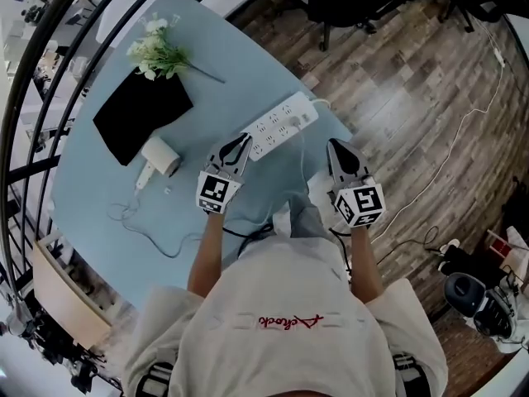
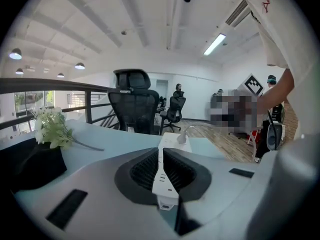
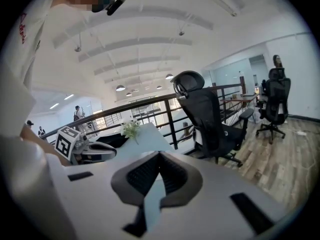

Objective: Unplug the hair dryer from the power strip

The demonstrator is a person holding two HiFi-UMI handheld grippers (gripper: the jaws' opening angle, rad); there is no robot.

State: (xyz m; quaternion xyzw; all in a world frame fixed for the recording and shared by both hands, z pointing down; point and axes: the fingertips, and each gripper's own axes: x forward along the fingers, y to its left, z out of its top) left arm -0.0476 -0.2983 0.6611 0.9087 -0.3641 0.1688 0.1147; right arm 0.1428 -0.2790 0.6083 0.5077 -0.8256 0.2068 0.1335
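Note:
A white power strip [image 1: 281, 125] lies on the light blue table [image 1: 91, 188], with a white plug [image 1: 317, 103] and cord at its far end. The white hair dryer [image 1: 159, 155] rests to the left beside a black mat [image 1: 142, 114], its thin cord [image 1: 140, 226] looping over the table. My left gripper [image 1: 242, 141] is shut and empty, its tips just short of the strip's near end. In the left gripper view the strip [image 2: 170, 144] and plug [image 2: 184, 136] show straight ahead of the shut jaws. My right gripper [image 1: 337, 145] is shut and empty, right of the strip near the table's edge.
A bunch of white flowers [image 1: 157, 52] lies beyond the mat. A black railing [image 1: 33, 81] curves along the table's left side. Black office chairs [image 3: 210, 114] stand on the wood floor [image 1: 413, 98] past the table, where a cable runs.

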